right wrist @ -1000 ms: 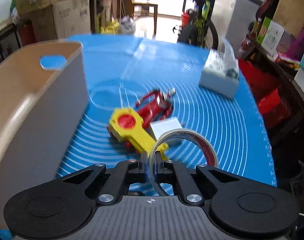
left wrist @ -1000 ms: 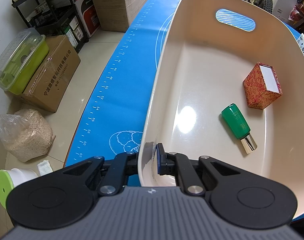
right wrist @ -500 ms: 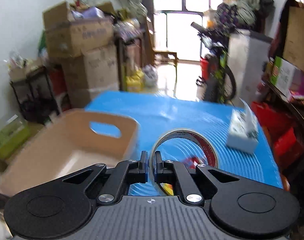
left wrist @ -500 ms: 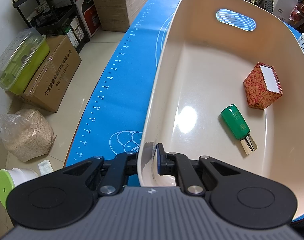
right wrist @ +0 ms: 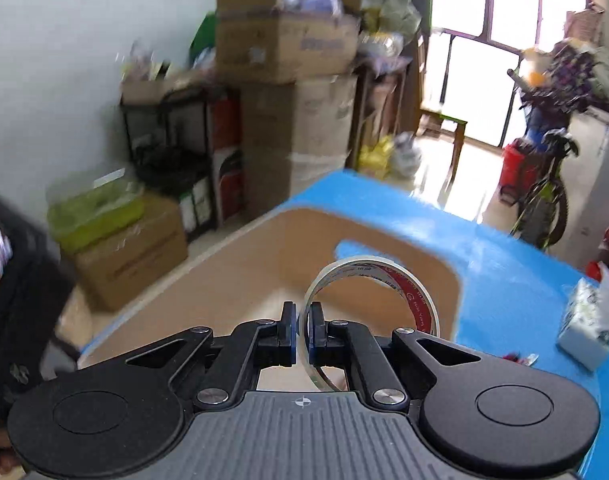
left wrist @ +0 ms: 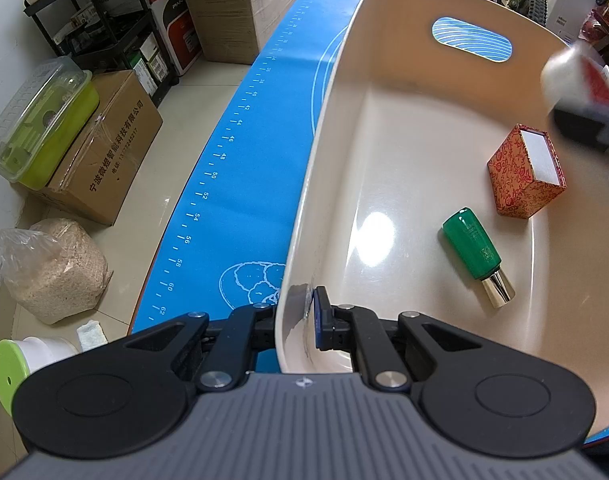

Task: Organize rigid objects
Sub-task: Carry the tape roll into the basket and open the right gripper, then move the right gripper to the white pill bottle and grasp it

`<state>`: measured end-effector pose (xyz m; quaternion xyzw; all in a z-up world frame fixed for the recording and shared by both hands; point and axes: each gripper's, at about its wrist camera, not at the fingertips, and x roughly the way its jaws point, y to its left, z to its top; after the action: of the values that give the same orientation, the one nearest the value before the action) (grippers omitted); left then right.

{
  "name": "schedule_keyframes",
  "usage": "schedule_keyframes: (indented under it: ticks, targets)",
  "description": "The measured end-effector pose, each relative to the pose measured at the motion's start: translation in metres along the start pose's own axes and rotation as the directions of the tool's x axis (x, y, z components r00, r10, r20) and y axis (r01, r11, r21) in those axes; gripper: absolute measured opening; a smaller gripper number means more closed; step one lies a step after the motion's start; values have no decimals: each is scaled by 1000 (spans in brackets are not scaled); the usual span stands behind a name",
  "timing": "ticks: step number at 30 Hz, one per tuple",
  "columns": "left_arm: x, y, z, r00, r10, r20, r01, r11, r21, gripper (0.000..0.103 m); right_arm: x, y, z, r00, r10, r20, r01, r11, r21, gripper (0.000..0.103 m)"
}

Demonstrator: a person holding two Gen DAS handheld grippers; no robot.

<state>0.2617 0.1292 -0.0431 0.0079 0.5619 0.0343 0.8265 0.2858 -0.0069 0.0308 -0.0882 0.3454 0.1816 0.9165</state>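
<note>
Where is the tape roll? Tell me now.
In the right wrist view, the tape roll is clamped in the right gripper, held above the beige bin.

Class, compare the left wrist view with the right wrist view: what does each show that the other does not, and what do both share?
Only the left wrist view shows the bin's contents: a green bottle lying on its side and a red patterned box, plus the left gripper shut on the bin's near wall. Only the right wrist view shows the window, the tissue pack and the right gripper pinching a tape roll clearly. Both share the beige bin with its handle cutout and the blue mat.
</note>
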Motion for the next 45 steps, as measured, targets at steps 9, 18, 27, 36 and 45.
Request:
schedule_keyframes:
  ticks: [9,18,27,36,45]
  targets:
    - [0,0,0,1000,1,0,-1,1000,-1,12,27,6,-26,985,-10,-170,10,1000,0,18]
    - [0,0,0,1000,1,0,-1,1000,0,12,5,-8,-22,995,1,-98,2,999,36,55]
    - [0,0,0,1000,2,0,-2,1000,0,12,-55,-61,-24,994,-108,36,101,983,153,79]
    - [-1,1,1,1000,2,-1,-2,1000,-2,12,-62,-133,-72,948,-289,-137,314,919,237,92]
    - [-1,1,1,1000,6,-1,-6,1000,-1,13,-22,-162,-123,880,-292,-374,395,888,236,92]
